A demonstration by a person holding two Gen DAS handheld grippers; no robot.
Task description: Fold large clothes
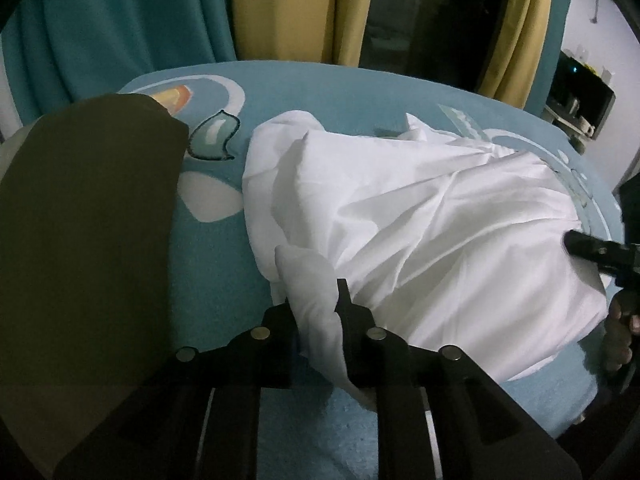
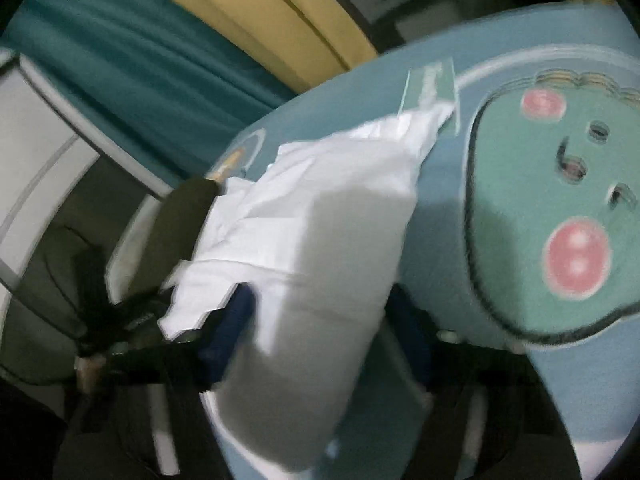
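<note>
White garment [image 1: 420, 216] lies crumpled in a heap on the blue bed cover [image 1: 224, 264], middle of the left wrist view, nearer the right side. No neat fold visible yet; judging by the bunching, folding is at an early stage, most of it left: spread, flatten, fold.

Left tool [image 1: 316, 300] is clenched on a near-left corner of the cloth, which stands up pinched between the jaws. Right tool [image 1: 576, 246] comes in from the right edge over the garment. In the blurred right wrist view, cloth sits between its jaws, but whether they grasp it I cannot tell.

Dark olive cloth [image 1: 88, 216] lies on the left, just beside the garment, and could crowd the spreading. Teal and yellow curtains [image 1: 280, 8] hang beyond the far edge of the bed.
</note>
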